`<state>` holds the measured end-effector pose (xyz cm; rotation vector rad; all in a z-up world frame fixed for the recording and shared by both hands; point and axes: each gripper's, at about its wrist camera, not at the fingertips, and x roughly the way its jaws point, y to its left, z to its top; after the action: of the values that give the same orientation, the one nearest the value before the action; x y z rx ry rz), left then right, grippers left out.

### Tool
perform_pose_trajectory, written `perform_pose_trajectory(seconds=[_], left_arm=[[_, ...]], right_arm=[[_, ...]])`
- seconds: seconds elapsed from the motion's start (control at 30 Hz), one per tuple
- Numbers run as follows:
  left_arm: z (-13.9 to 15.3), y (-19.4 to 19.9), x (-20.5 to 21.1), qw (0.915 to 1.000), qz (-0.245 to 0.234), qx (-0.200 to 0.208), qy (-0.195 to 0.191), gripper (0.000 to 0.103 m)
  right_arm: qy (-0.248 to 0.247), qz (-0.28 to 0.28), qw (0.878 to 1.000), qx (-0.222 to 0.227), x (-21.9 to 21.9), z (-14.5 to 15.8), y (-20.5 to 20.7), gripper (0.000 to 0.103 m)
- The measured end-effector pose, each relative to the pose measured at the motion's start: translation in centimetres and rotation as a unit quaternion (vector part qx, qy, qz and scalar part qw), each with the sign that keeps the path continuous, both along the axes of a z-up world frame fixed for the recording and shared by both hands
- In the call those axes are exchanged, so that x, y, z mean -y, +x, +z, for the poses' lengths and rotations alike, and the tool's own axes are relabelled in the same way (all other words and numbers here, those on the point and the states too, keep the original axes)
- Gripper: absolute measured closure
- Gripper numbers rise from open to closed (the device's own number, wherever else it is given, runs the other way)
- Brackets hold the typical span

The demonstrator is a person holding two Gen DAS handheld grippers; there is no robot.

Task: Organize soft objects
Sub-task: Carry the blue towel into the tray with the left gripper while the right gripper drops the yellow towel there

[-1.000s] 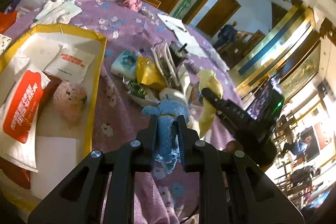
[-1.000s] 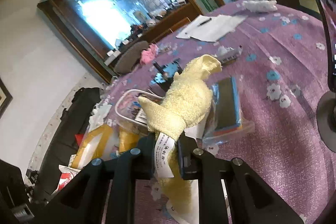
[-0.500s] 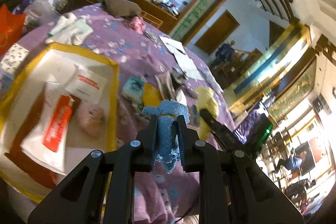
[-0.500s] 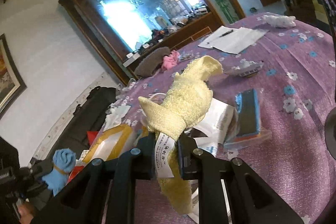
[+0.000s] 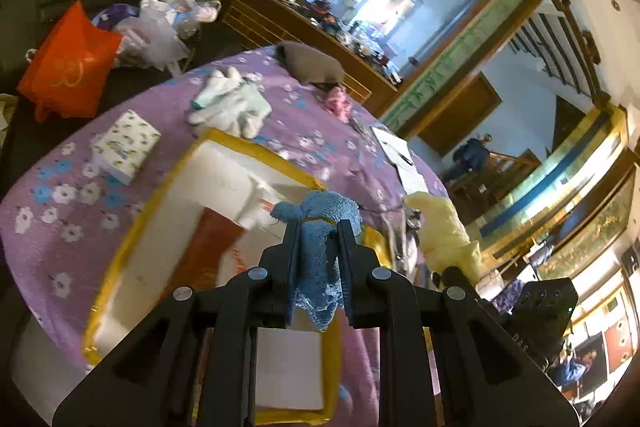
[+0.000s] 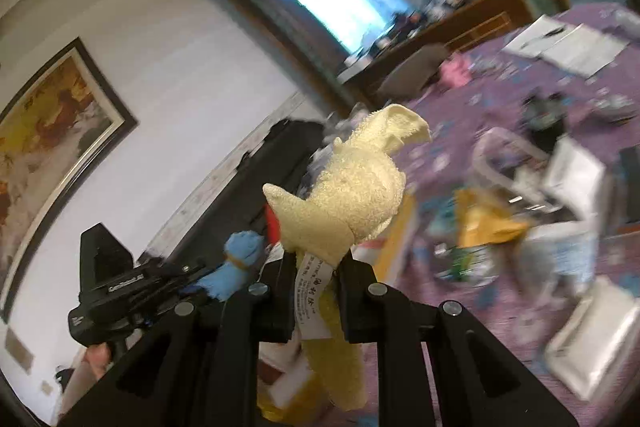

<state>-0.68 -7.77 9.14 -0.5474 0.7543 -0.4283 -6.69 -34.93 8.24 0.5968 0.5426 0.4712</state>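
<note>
Setting: purple flowered table crowded with clutter, yellow-rimmed box as my landmark.
Left tongs: I have them clamped on the blue towel, carried above the box, presumably to drop it in.
Right tongs: pinching the yellow towel at its tag, just beside the box's right edge.
Grip reason: low pinches let both cloths stand clear of the clutter.
Next: I judge release over the box.

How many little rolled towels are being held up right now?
2. A blue rolled towel is clamped in the left gripper, and a yellow rolled towel in the right gripper. Others may lie hidden among the table's clutter.
</note>
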Motion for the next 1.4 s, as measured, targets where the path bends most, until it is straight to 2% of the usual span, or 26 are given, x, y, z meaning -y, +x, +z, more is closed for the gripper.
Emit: perform_pose_trajectory(seconds=[0.1,0.3,0.43,0.57,0.73,0.8,0.9,0.97,1.03,1.17,1.4], left_arm=[[-0.9,0.7,-0.6,0.9999,0.004,-0.012,-0.001,0.086],[-3.0,2.4,-1.3,0.9993,0.011,-0.033,0.013,0.086],[-4.3,3.2,-1.9,0.9990,0.015,-0.037,0.021,0.086],[-4.6,3.6,-1.7,0.9984,0.014,-0.020,0.051,0.086],[-5.4,4.9,-2.1,0.9986,-0.008,-0.027,0.046,0.081],[-5.6,5.3,-2.4,0.9984,-0.020,-0.039,0.034,0.064],[-5.6,5.4,-2.7,0.9974,-0.055,-0.046,0.003,0.052],[-5.3,5.3,-2.7,0.9958,-0.082,-0.042,-0.006,0.049],[-5.3,5.5,-2.6,0.9949,-0.090,-0.045,-0.004,0.048],[-5.5,5.9,-2.5,0.9917,-0.112,-0.063,0.004,0.048],[-5.0,5.1,-3.0,0.9919,-0.109,-0.062,0.019,0.048]], right_arm=[[0.003,0.032,0.999,-0.024,-2.2,-0.7,1.8,0.088],[-0.031,0.058,0.996,-0.053,-6.1,-2.4,4.1,0.088],[-0.057,0.059,0.994,-0.075,-7.4,-3.8,5.3,0.087],[-0.077,0.055,0.991,-0.095,-8.6,-4.9,6.6,0.085],[-0.098,0.044,0.990,-0.095,-9.8,-4.9,7.2,0.084],[-0.095,0.049,0.990,-0.091,-10.2,-4.7,7.4,0.078],[-0.109,0.046,0.989,-0.090,-10.8,-4.3,7.9,0.067],[-0.115,0.044,0.989,-0.087,-11.0,-4.0,7.8,0.051],[-0.124,0.039,0.988,-0.087,-11.1,-3.9,7.7,0.047],[-0.126,0.030,0.986,-0.106,-11.1,-4.5,7.7,0.046],[-0.110,0.016,0.988,-0.111,-10.4,-4.5,7.3,0.046]])
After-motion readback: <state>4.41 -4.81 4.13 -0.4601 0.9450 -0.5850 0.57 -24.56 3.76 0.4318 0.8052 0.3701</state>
